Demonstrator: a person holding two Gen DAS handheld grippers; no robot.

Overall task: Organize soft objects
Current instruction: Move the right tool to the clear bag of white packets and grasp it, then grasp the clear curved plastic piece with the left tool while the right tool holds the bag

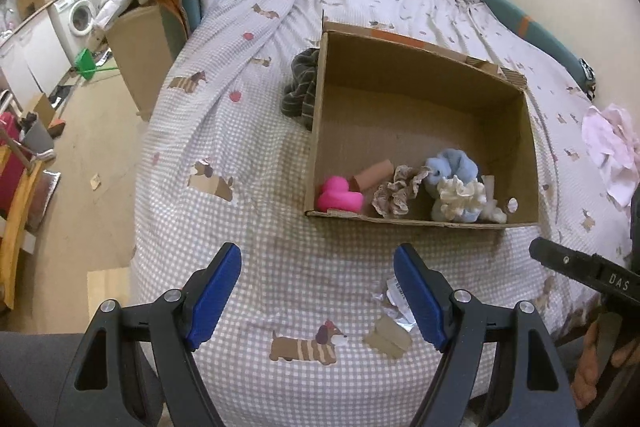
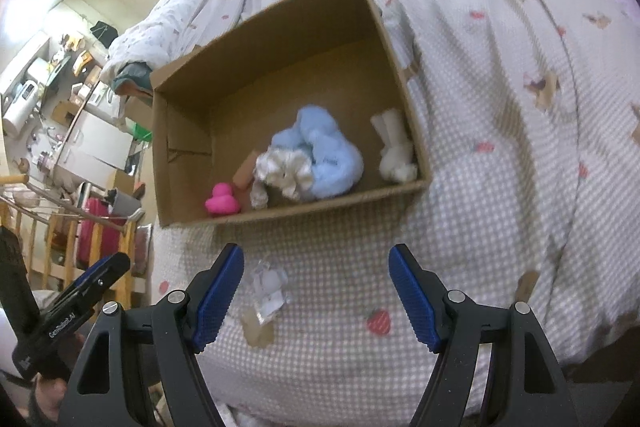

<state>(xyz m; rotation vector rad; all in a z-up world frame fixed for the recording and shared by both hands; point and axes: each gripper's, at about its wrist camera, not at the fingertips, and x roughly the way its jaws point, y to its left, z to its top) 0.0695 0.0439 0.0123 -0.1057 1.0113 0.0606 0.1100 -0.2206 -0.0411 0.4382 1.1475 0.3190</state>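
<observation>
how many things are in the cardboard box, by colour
In the cardboard box:
pink: 1, duck
tan: 1, tube
brown patterned: 1, scrunchie
light blue: 1, fluffy cloth
cream: 1, ruffled scrunchie
white: 1, plush toy
total: 6

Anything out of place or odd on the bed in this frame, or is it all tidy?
A crumpled silvery wrapper lies on the checked bedspread in front of the cardboard box, looking like litter, not a soft item. A dark striped cloth sits bunched outside the box's left wall, and pink fabric lies loose at right.
</observation>
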